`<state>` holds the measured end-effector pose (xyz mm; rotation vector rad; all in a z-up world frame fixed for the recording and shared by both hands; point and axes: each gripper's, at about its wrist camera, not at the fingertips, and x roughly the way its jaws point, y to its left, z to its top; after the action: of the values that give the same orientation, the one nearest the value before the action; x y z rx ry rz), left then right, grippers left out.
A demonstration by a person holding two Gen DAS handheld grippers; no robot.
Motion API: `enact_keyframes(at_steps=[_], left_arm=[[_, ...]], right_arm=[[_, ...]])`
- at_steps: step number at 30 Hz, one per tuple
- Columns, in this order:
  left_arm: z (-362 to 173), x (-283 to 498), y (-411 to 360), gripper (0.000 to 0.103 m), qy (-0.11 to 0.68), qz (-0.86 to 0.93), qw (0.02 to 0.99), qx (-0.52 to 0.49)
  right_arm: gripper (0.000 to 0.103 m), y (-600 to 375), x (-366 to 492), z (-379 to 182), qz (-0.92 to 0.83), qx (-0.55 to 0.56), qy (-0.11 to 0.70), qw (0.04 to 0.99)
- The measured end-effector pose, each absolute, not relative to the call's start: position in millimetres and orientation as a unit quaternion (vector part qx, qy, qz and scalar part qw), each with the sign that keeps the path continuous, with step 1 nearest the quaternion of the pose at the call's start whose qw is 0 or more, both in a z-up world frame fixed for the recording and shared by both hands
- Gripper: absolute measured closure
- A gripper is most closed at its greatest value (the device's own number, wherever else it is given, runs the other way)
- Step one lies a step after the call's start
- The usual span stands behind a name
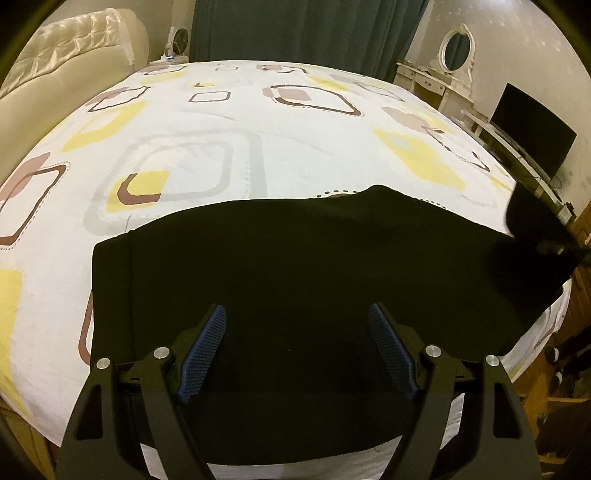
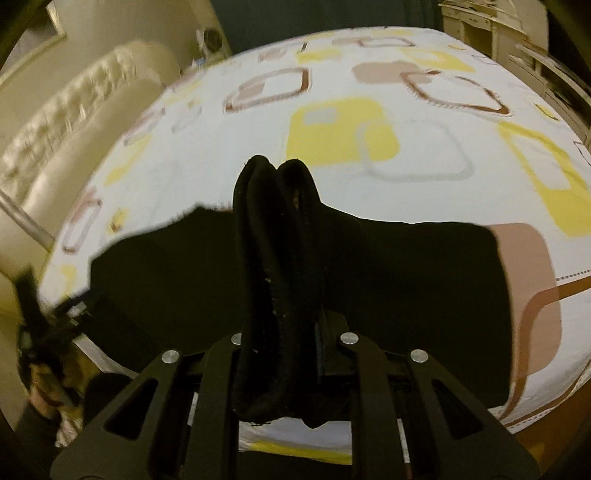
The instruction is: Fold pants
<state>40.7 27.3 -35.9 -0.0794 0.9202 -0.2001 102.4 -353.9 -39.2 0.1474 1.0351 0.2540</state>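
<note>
Black pants point(image 1: 295, 266) lie flat across the near part of the bed. My left gripper point(image 1: 297, 332) is open and empty, its blue-padded fingers point(image 1: 205, 347) hovering over the pants' near edge. My right gripper point(image 2: 284, 302) is shut on a bunched fold of the pants point(image 2: 277, 258), which sticks up between its fingers; the rest of the cloth point(image 2: 406, 280) spreads flat behind. The right gripper also shows as a dark shape at the right edge of the left wrist view point(image 1: 535, 225), lifting the pants' right end. The left gripper shows blurred at the left of the right wrist view point(image 2: 44, 325).
The bed has a white sheet point(image 1: 258, 122) with yellow, brown and grey squares. A cream padded headboard point(image 1: 55, 62) is on the left. A white dressing table with an oval mirror point(image 1: 456, 51) and a dark screen point(image 1: 532, 129) stand on the right. Dark curtains point(image 1: 303, 29) hang behind.
</note>
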Motion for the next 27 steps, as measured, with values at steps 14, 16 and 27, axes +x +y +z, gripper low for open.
enact_keyframes(at_steps=[14, 16, 27], left_arm=[[-35, 40, 22, 0.025, 0.444, -0.104, 0.889, -0.037], [-36, 40, 20, 0.025, 0.445, -0.104, 0.889, -0.033], [-36, 39, 17, 0.025, 0.445, -0.11, 0.888, -0.032]], right_arm=[[0.087, -312, 104, -82, 0.098, 0.036, 0.516, 0.851], [0.086, -312, 104, -83, 0.099, 0.045, 0.517, 0.849], [0.084, -300, 107, -88, 0.103, 0.084, 0.514, 0.847]])
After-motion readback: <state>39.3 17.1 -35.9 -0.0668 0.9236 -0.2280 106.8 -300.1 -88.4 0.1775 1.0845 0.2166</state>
